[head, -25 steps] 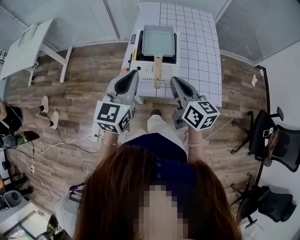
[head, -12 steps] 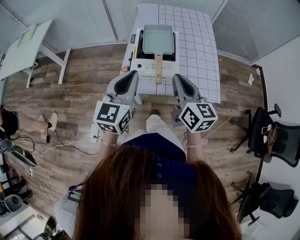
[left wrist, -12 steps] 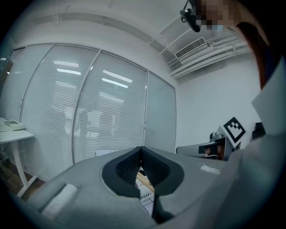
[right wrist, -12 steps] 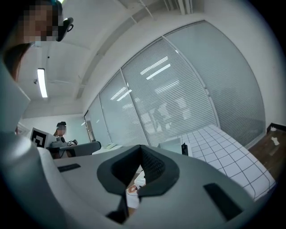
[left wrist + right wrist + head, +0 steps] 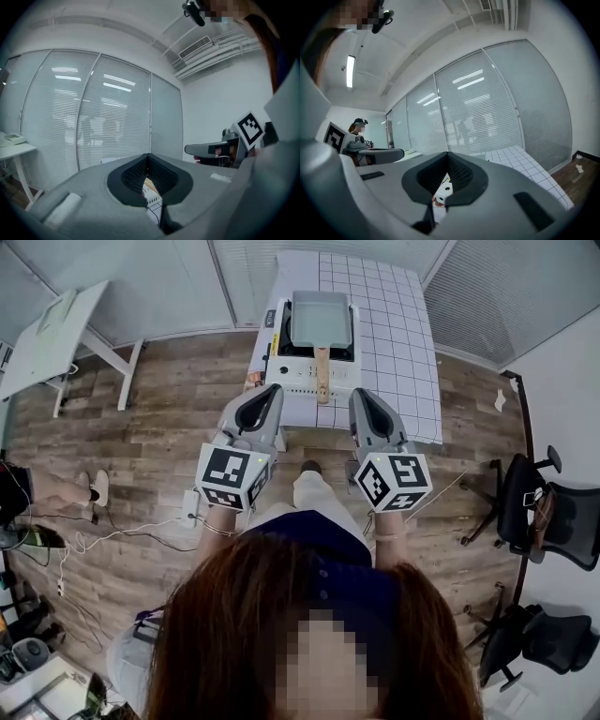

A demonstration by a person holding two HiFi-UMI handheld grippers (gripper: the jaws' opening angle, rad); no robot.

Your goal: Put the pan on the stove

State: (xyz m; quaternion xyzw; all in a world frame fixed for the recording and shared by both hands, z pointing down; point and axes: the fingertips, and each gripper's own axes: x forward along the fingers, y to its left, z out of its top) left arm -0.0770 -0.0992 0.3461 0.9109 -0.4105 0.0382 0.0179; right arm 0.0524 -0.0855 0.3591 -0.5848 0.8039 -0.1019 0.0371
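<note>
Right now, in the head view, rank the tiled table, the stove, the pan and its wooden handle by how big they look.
Largest to smallest:
tiled table
stove
pan
wooden handle

Legible text: none.

1. Black-and-white square marker patterns on the cube (image 5: 230, 478) of my left gripper (image 5: 274, 388), and likewise on my right gripper (image 5: 357, 394). These are coded blocks with no letters or numerals.
2. Yellow label (image 5: 273, 341) on the left edge of the stove (image 5: 302, 382). Its print is too small to read.
3. Fine marks along the stove's front panel. Not legible.
</note>
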